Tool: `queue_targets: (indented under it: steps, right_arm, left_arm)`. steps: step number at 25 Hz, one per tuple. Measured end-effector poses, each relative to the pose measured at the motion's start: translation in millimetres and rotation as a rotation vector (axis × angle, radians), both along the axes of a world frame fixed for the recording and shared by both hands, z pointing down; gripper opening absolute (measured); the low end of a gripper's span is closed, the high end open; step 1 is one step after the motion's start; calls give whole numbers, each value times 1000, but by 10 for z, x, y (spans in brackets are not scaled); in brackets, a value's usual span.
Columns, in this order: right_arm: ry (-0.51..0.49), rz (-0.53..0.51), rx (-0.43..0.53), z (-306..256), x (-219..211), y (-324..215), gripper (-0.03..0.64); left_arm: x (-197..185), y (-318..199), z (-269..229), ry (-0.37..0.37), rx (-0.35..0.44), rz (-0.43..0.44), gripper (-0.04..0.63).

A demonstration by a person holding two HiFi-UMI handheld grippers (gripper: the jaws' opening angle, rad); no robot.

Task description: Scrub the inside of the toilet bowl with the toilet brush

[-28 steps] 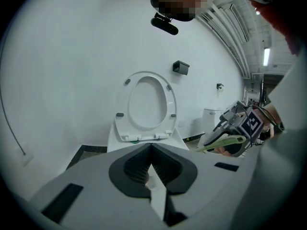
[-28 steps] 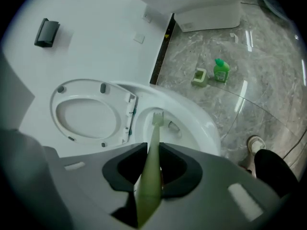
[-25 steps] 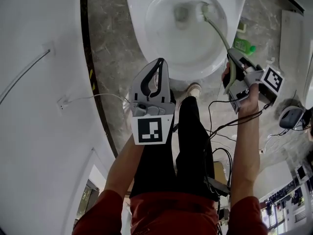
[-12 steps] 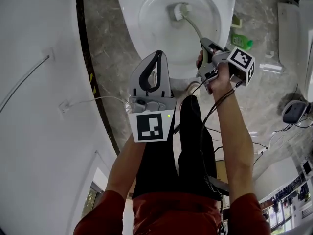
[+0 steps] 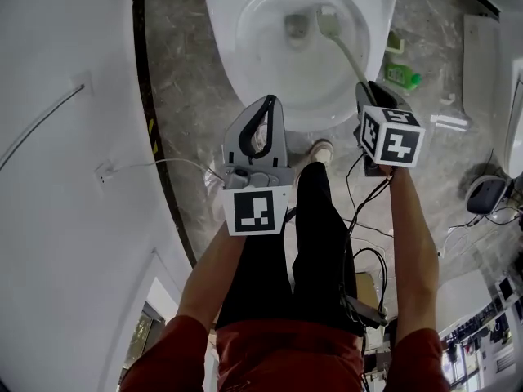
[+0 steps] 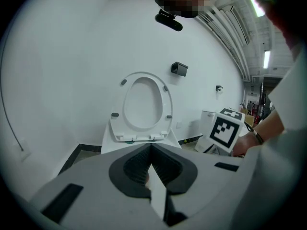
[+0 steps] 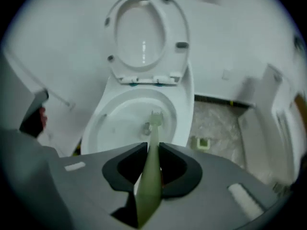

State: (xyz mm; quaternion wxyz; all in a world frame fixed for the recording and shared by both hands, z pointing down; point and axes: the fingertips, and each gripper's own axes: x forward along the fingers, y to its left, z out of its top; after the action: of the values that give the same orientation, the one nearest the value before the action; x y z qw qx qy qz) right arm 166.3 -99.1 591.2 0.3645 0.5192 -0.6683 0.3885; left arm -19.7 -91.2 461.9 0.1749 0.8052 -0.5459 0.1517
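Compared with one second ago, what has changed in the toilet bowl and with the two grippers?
The right gripper swung the toilet brush: its head went left onto the drain, then back to the right side of the toilet bowl. Unchanged: it stays shut on the handle; the left gripper stays shut, empty, near the front rim.

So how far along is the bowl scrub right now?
Done: white seat raised; pale green toilet brush clamped in right gripper. In hand: its bristle head is down inside the white toilet bowl, near the drain. Remaining: scrubbed coverage can't be judged; left gripper shut.
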Motion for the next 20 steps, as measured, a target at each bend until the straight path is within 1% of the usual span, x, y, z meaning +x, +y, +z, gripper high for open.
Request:
queue_targets:
  steps: [2,3,4,5,10,13,16,20]
  right_arm:
    - [180,-214,62,10,-44,-30,87]
    - [233,-283,76,28,-62,-20,87]
    - [254,-317,71,59,-73,10,87]
    - [249,-320,51,98,-79,56,87]
    - [127,-191,-98,278,-150,367,87]
    - [20,-64,-200,394,-275,601,89]
    - [-131,107,-299,411,-531,786,89]
    - [-391,305,-373,388,-974,837,89]
  left_arm:
    - [17,20,-7,1,-1,9,6]
    - [11,33,2,0,-7,11,6]
    - [-3,45,15,-3,-12,11,5]
    - [-22,54,29,-7,-16,9,6]
    - [-118,68,65,-12,-21,-18,6]
    - [-181,74,84,-13,-24,-29,6]
    - [-253,75,107,-29,-20,-29,6]
    - [-309,82,140,-18,-29,-57,6]
